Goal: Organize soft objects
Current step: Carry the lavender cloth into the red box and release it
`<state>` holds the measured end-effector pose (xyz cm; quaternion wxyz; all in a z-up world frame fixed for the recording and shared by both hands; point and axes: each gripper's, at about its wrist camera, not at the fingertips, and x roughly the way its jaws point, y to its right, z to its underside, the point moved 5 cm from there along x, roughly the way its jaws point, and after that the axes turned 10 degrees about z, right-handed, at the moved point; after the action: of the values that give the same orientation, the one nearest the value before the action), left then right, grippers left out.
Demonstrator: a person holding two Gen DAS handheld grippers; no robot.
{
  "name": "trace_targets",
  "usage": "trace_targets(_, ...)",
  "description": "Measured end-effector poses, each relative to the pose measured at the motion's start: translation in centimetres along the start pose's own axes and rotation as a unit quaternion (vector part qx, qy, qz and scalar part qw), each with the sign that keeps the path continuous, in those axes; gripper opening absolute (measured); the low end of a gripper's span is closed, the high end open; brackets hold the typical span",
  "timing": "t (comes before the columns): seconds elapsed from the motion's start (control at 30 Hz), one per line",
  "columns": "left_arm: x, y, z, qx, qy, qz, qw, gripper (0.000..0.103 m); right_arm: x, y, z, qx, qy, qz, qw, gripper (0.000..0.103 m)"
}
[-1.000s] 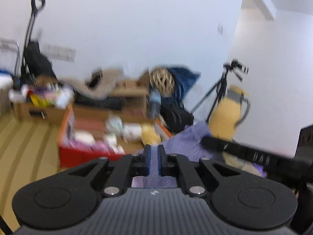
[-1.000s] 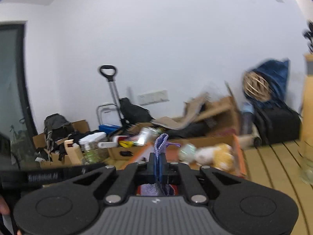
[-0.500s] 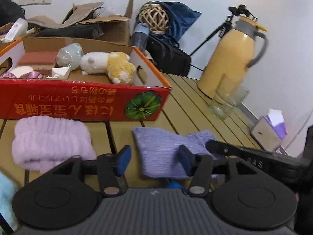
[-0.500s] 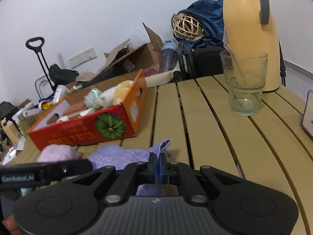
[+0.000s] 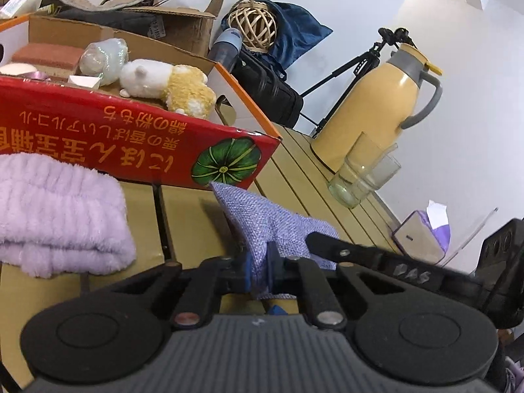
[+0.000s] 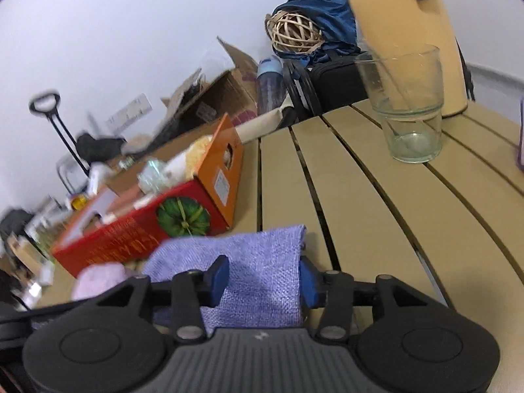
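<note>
I'm down over the tan slatted wooden table (image 6: 376, 196) now — a second ago both my grippers were up in the air, carrying the cloth against the white wall. The long red cardboard box with the green pumpkin print (image 5: 137, 150) sits at the table's far edge, just beyond the cloth, already holding a white-and-yellow plush toy (image 5: 167, 88) among other soft bits. Well apart to its right stand the tall yellow thermos jug (image 5: 376, 111) and the clear stacked drinking glasses (image 6: 406, 104). Beside the box, on my left, lies a fluffy lilac folded towel (image 5: 55, 216).

Now the piece in play: the lavender woven cloth (image 6: 258, 271) is on the table just in front of the box. My left gripper (image 5: 260, 270) opened over the cloth half a second back and is pinched shut again, a raised fold of the fabric squeezed between its blue pads, so the cloth peaks up there. My right gripper (image 6: 262, 276) has just been opening: its jaws now stand partway apart, the cloth lying flat between the blue pads without being pressed.

So the right has let go and the left has taken a fresh hold. My read is that the cloth has been set down and I'm re-gripping to fold or tidy it; getting it neat, or into the box, is yet to do.
</note>
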<state>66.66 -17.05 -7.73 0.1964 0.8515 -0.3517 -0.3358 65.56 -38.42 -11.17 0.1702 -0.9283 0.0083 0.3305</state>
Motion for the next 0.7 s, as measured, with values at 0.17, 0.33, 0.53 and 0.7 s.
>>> trace_targets(0.17,-0.4,0.1,0.4,0.011,-0.004,0.003,0.9999,0.009,0.5,-2.5,1.0,-0.117,0.023,0.090,0.989,0.030)
trace_targets(0.33,-0.5,0.5,0.7,0.022,-0.003,0.000,0.9998,0.008,0.1,-2.9,1.1,-0.137,0.025,0.094,0.986,0.005)
trace_targets(0.53,-3.4,2.3,0.5,0.032,0.016,0.005,0.9994,0.007,-4.4,-3.5,0.6,-0.087,0.082,0.051,0.992,0.002)
trace_targets(0.7,-8.6,4.0,-5.3,0.054,0.094,0.017,0.9940,0.007,-8.0,-8.0,-3.3,-0.092,0.132,-0.022,0.987,0.002)
